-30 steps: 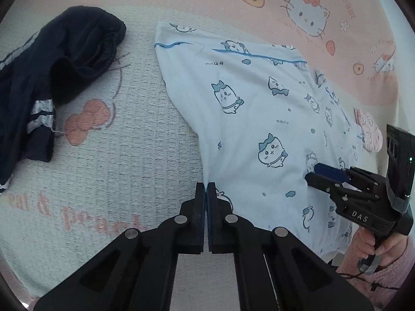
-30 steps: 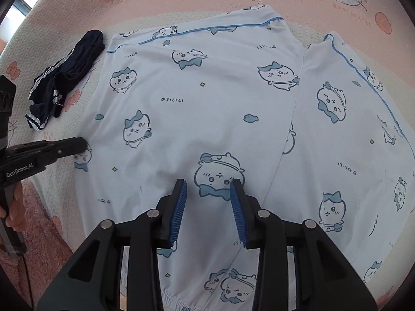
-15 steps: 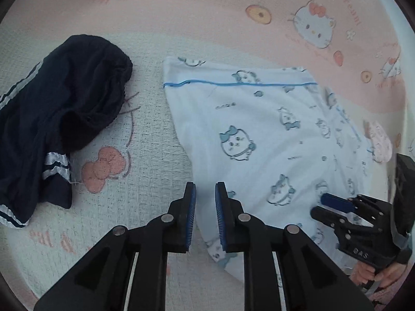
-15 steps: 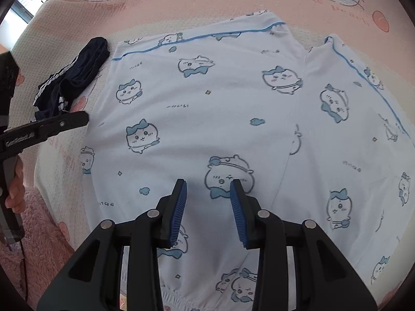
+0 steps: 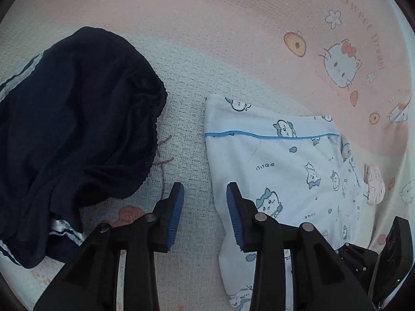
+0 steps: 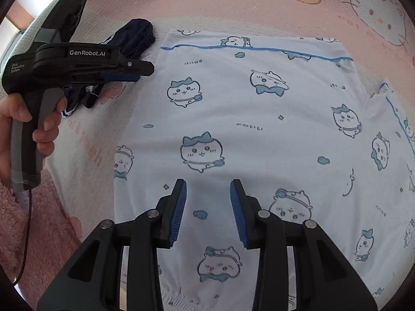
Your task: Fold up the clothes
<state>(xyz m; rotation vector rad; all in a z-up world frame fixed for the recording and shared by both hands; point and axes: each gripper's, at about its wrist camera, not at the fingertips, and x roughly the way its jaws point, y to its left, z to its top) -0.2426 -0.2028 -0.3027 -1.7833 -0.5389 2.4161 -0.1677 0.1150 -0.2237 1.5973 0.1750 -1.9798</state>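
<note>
A pale blue garment (image 6: 259, 129) with cartoon cat prints and blue piping lies spread flat on the bed. Its left edge and far corner show in the left wrist view (image 5: 285, 168). My left gripper (image 5: 205, 194) hovers over that left edge. Its jaws are opening, with only bedspread and the garment's edge below them and nothing gripped. From the right wrist view the left gripper (image 6: 142, 72) sits at the garment's far left, held by a hand (image 6: 39, 129). My right gripper (image 6: 208, 189) stands open above the middle of the garment, holding nothing.
A crumpled navy garment (image 5: 77, 119) with white stripes lies left of the pale one, also seen in the right wrist view (image 6: 137, 33). Everything rests on a pink and white cartoon-cat bedspread (image 5: 233, 39). A fluffy pink sleeve (image 6: 39, 233) is at the lower left.
The left gripper went from shut to open and moved along the garment's left edge toward its far corner. The right gripper shifted left over the garment, its jaws unchanged.
</note>
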